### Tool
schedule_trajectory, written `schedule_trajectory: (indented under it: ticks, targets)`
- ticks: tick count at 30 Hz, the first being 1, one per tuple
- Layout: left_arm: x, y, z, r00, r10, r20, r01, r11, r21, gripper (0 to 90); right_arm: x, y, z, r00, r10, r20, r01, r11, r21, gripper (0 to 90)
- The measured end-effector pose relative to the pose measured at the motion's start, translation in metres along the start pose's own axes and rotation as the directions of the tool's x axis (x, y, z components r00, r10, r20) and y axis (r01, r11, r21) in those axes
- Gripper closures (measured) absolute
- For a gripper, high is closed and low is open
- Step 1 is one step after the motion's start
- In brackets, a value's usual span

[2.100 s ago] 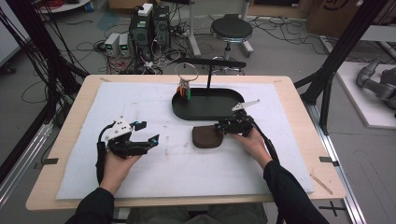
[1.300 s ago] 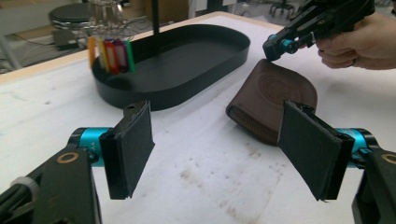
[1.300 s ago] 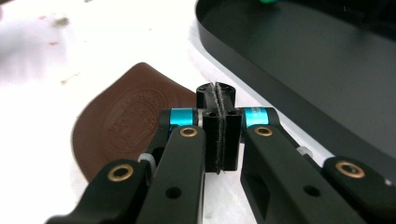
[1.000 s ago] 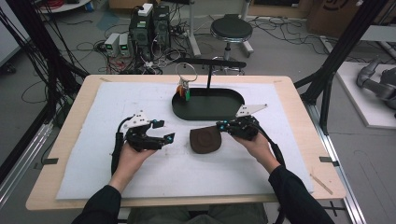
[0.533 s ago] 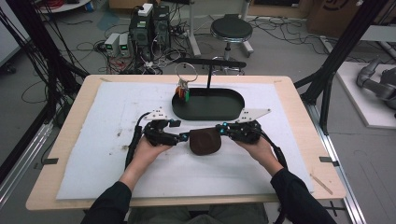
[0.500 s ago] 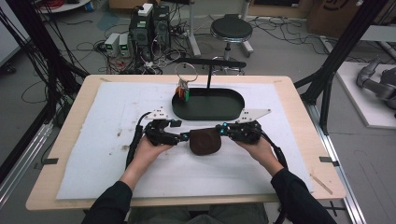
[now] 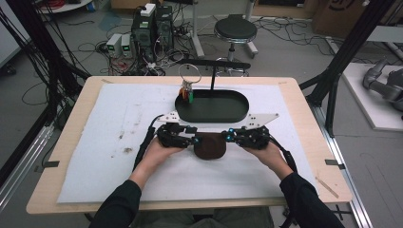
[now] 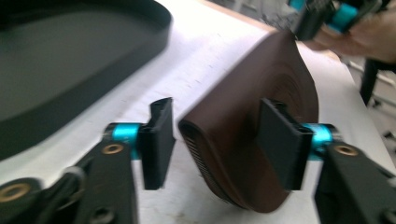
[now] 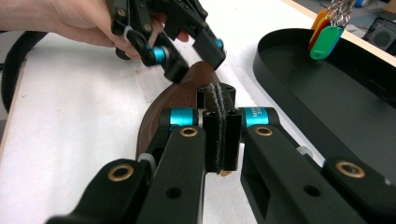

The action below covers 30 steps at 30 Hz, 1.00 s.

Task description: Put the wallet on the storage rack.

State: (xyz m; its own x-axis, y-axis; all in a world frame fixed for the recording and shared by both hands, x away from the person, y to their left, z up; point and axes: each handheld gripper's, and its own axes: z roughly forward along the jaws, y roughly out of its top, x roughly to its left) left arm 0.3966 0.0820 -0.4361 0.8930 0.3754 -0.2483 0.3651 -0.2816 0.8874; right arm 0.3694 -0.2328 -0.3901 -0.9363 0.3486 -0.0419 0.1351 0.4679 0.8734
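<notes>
Nearest the person, two dark-sleeved forearms reach onto the table, each hand holding a gripper, and between them sits a brown leather pouch (image 7: 209, 146) on the white mat (image 7: 95, 142). The pouch lies just on the person's side of the black oval tray (image 7: 212, 105), apart from it. It is tipped up on edge rather than flat, with its long axis running roughly from one gripper to the other, parallel to the tray's length.

The right gripper (image 9: 219, 135) has its jaws pressed together on the pouch's stitched right edge, a thin seam showing between the pads. The left gripper (image 8: 215, 140) stands at the pouch's other end with its jaws parted either side of the rounded, ribbed edge; the far pad lies against the pouch's face, the near pad stands a little off it.

Beyond the pouch, the tray rests lengthwise across the mat. At its left end a bunch of coloured key tags (image 7: 187, 92), orange, red and green, hangs on a ring from a black stand (image 7: 214, 64) whose post rises from the tray's far side.

The mat is stained left of the tray and covers most of a pale wooden table (image 7: 304, 109). Past the table a round stool (image 7: 235, 31) stands on a grey floor strewn with cables, with computer boxes (image 7: 152, 23) to its left and black frame struts at both sides.
</notes>
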Motion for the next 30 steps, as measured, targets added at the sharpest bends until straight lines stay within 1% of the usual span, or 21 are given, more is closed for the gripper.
schedule_trajectory:
  ticks: [2, 5, 8, 9, 10, 11, 12, 13, 15, 16, 17, 18, 21, 22, 23, 24, 25, 27, 30]
  targets:
    - [-0.001, 0.001, 0.000, 1.0000, 0.001, -0.001, -0.001, 1.0000, -0.001, 47.9, 0.000, -0.001, -0.001, 1.0000, -0.001, -0.007, 0.001, 1.000, 0.003, 90.0]
    - [-0.003, 0.002, -0.004, 0.9997, 0.022, -0.009, -0.022, 0.9997, 0.005, 53.6, -0.001, -0.002, -0.002, 0.9998, -0.003, -0.018, 0.003, 1.000, 0.004, 90.0]
    - [-0.007, 0.002, -0.007, 0.9983, 0.054, -0.021, -0.054, 0.9985, 0.006, 57.8, -0.001, -0.002, -0.003, 0.9995, 0.001, -0.031, 0.000, 1.000, 0.005, 89.9]
    - [-0.009, 0.003, -0.008, 0.9971, 0.071, -0.026, -0.071, 0.9974, 0.010, 58.9, -0.001, -0.002, -0.004, 0.9993, -0.003, -0.036, 0.003, 1.000, 0.005, 89.6]
    - [-0.011, 0.003, -0.009, 0.9953, 0.092, -0.029, -0.092, 0.9957, 0.015, 60.1, -0.001, -0.003, -0.005, 0.9992, 0.000, -0.040, 0.000, 1.000, -0.001, 87.3]
    - [-0.013, 0.004, -0.009, 0.9939, 0.108, -0.022, -0.108, 0.9941, 0.011, 61.7, -0.001, -0.003, -0.006, 0.9990, 0.004, -0.044, -0.004, 1.000, -0.005, 85.1]
    - [-0.017, 0.006, -0.009, 0.9911, 0.131, -0.023, -0.131, 0.9914, 0.005, 63.1, -0.002, -0.003, -0.006, 0.9989, 0.006, -0.046, -0.007, 1.000, -0.009, 83.4]
    - [-0.020, 0.006, -0.008, 0.9889, 0.145, -0.030, -0.145, 0.9894, 0.003, 63.7, -0.002, -0.003, -0.007, 0.9986, 0.006, -0.052, -0.007, 1.000, -0.010, 82.3]
    - [-0.025, 0.008, -0.007, 0.9821, 0.183, -0.045, -0.183, 0.9831, 0.010, 64.3, -0.002, -0.003, -0.007, 0.9982, 0.004, -0.059, -0.005, 1.000, -0.014, 79.6]
    - [-0.026, 0.008, -0.006, 0.9813, 0.187, -0.047, -0.187, 0.9824, 0.010, 64.7, -0.002, -0.003, -0.007, 0.9982, 0.005, -0.060, -0.006, 1.000, -0.009, 79.3]
    - [-0.026, 0.008, -0.007, 0.9803, 0.193, -0.040, -0.193, 0.9811, 0.010, 65.1, -0.002, -0.004, -0.007, 0.9978, 0.005, -0.066, -0.005, 1.000, -0.006, 76.8]
    - [-0.027, 0.008, -0.007, 0.9801, 0.195, -0.038, -0.195, 0.9809, 0.010, 65.7, -0.002, -0.004, -0.007, 0.9979, 0.011, -0.063, -0.011, 1.000, -0.004, 70.7]
    - [-0.029, 0.008, -0.008, 0.9786, 0.203, -0.034, -0.202, 0.9792, 0.012, 66.8, -0.006, -0.005, -0.010, 0.9970, 0.045, -0.063, -0.047, 0.999, -0.025, 59.9]
    - [-0.031, 0.008, -0.008, 0.9774, 0.208, -0.037, -0.208, 0.9781, 0.014, 66.9, -0.008, -0.006, -0.010, 0.9954, 0.061, -0.074, -0.063, 0.998, -0.026, 57.9]
    - [-0.032, 0.009, -0.008, 0.9761, 0.214, -0.040, -0.213, 0.9768, 0.020, 66.9, -0.009, -0.007, -0.010, 0.9935, 0.076, -0.085, -0.078, 0.997, -0.024, 53.4]
    - [-0.033, 0.009, -0.008, 0.9762, 0.213, -0.043, -0.212, 0.9771, 0.018, 66.9, -0.010, -0.007, -0.009, 0.9921, 0.087, -0.091, -0.089, 0.996, -0.019, 49.7]
    - [-0.034, 0.008, -0.009, 0.9744, 0.219, -0.050, -0.219, 0.9757, 0.015, 66.9, -0.010, -0.008, -0.008, 0.9893, 0.102, -0.104, -0.103, 0.995, -0.008, 49.1]
    - [-0.036, 0.005, -0.009, 0.9764, 0.208, -0.060, -0.208, 0.9781, -0.002, 67.2, -0.007, -0.010, -0.003, 0.9849, 0.126, -0.119, -0.124, 0.992, 0.023, 45.4]
    - [-0.036, 0.004, -0.010, 0.9768, 0.204, -0.064, -0.204, 0.9789, 0.002, 67.4, -0.003, -0.013, 0.004, 0.9827, 0.136, -0.126, -0.128, 0.990, 0.066, 45.2]
